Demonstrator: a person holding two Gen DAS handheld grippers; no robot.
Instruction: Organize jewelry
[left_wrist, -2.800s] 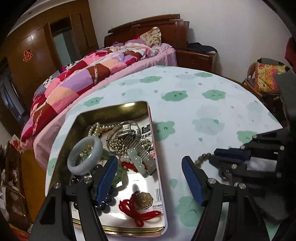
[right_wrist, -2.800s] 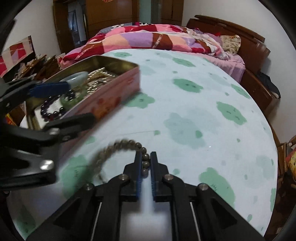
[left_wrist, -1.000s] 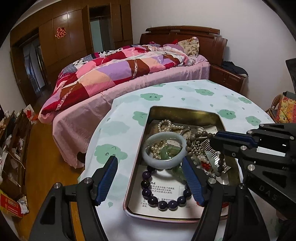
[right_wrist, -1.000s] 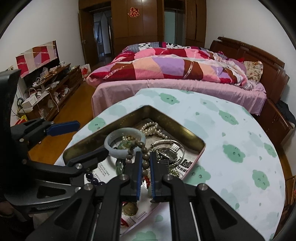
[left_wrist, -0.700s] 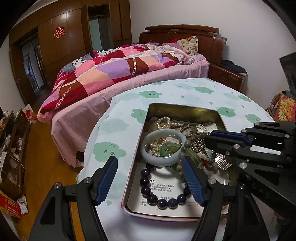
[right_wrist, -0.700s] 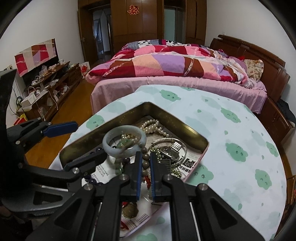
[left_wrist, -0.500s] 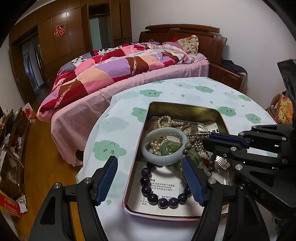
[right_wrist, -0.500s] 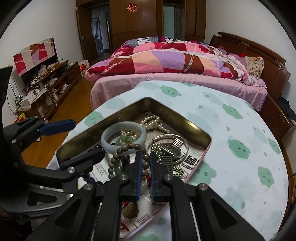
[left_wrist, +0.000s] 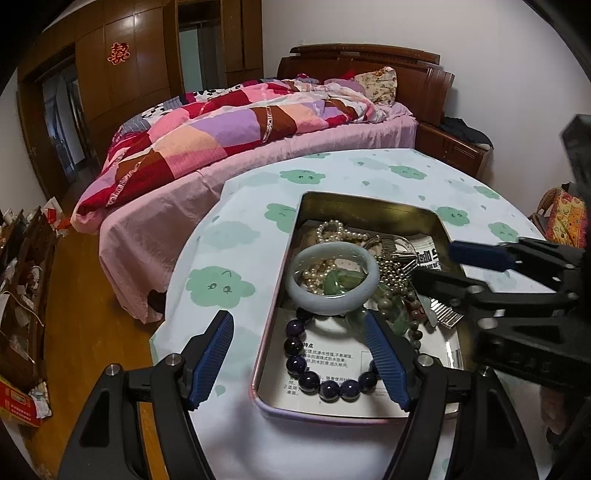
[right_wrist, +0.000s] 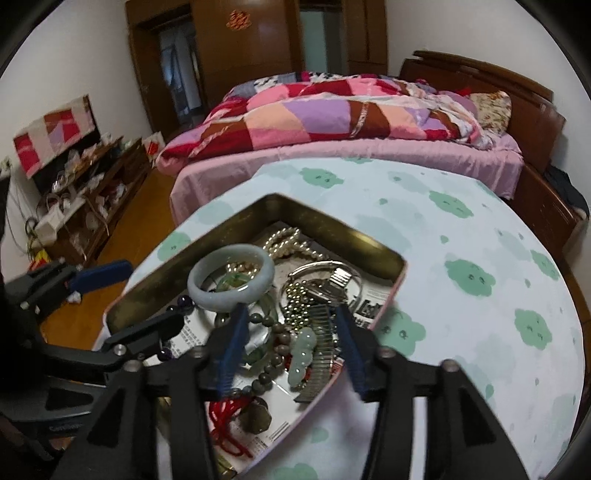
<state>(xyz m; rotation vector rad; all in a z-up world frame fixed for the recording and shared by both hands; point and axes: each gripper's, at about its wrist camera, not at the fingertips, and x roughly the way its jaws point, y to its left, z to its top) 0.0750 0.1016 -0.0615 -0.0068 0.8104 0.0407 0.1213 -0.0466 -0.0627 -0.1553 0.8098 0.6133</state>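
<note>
Jewelry is lying heaped in an open metal tin (left_wrist: 373, 205) on a round table (left_wrist: 236, 254) covered with a cloud-print cloth, at centre frame in both wrist views. Right gripper (right_wrist: 291, 345) is hanging over the tin's near end, its jaws having just been opening and now standing apart; the brown bead bracelet (right_wrist: 275, 354) is lying loose in the tin between them, not pressed by either pad. Left gripper (left_wrist: 301, 356) is standing wide open and holding nothing, one finger over the cloth outside the tin and the other over its inside. A pale jade bangle (left_wrist: 332, 282) is resting on pearls above a dark purple bead bracelet (left_wrist: 321, 373). A bed (left_wrist: 236, 122) with a patchwork quilt is filling the upper background.
</note>
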